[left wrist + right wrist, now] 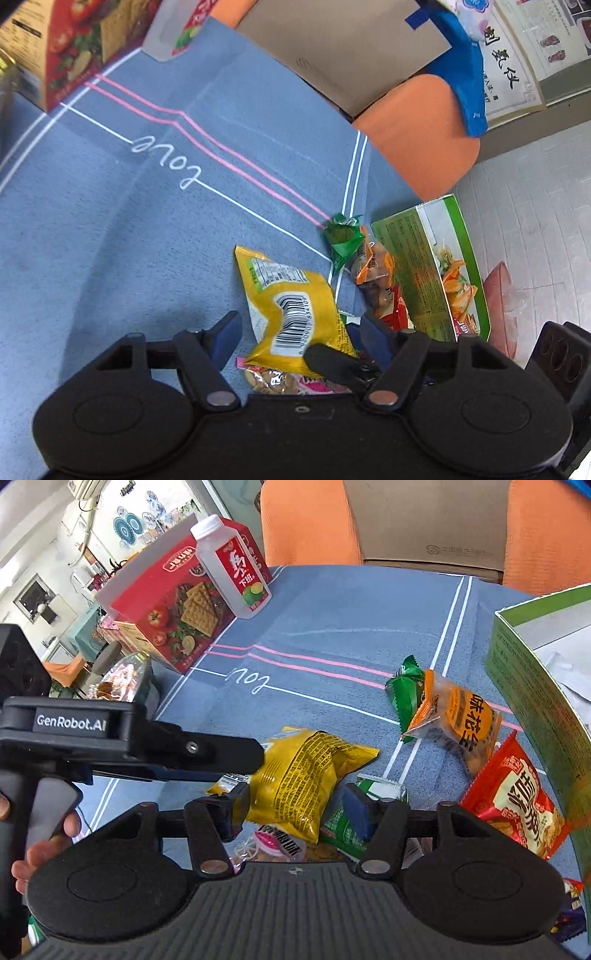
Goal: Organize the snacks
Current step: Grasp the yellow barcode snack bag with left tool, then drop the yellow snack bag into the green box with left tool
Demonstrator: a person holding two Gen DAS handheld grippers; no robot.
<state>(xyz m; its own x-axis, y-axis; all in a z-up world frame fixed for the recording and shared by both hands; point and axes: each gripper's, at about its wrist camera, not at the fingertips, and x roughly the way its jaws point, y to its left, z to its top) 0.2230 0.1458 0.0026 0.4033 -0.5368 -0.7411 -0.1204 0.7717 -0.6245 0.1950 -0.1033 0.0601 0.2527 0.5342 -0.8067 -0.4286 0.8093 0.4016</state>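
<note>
- Scene: a blue tablecloth [332,627] carries a loose heap of snack packets at its near edge; an open green box [535,672] stands at the right, a red cracker box [173,616] with a white bottle [231,568] at far left.
- Task's thing: the yellow packet [306,771] lies on top of the heap, partly over a pink packet [277,843] and a green packet [340,830].
- Right gripper [295,808]: jaws stand wide, nothing pressed between them. The near end of the yellow packet sits in the gap; the left finger looks to be at or against the packet's edge, the right pad stands clear.
- Left gripper [295,339]: jaws wide in its own view, holding nothing. The yellow packet [291,314] lies between them, barcode side up. In the right wrist view this gripper reaches in from the left over the packet's far-left corner.
- Governing relation: the packet's long axis runs from near-left to far-right, roughly ahead of the right jaws and across their closing line. Both grippers are on it; the right appears better seated.
- Judgement: one gripper should close on the packet; two would contend.
- Other packets: orange [458,720], small green [406,686] and red [517,801] lie beside the green box, not yet inside.
</note>
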